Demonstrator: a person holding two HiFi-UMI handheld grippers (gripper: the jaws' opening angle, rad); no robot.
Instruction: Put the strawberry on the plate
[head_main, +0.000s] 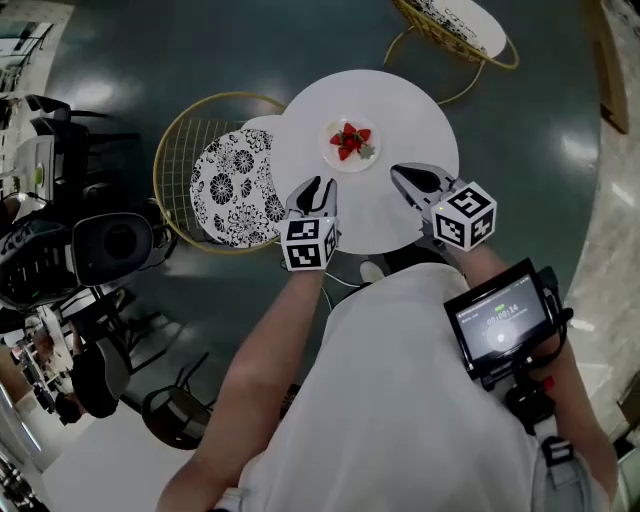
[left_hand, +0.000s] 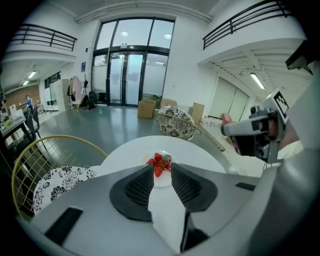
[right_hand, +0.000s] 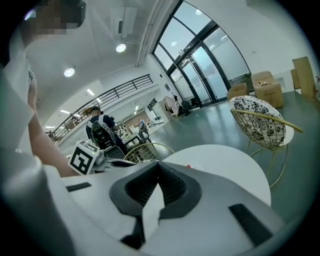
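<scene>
Left gripper (head_main: 316, 187) hung narrowly parted and empty, right gripper (head_main: 400, 175) closed on nothing, both back from the plate (head_main: 372, 152), apparently because the strawberry (head_main: 349, 139) already lay there.

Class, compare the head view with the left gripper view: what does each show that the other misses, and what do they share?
Only the head view shows the person's white shirt and the screen device. Only the left gripper view shows the glass doors and cardboard boxes across the hall. Both show the strawberries on the small plate, the round white table, the right gripper and the patterned chair.
</scene>
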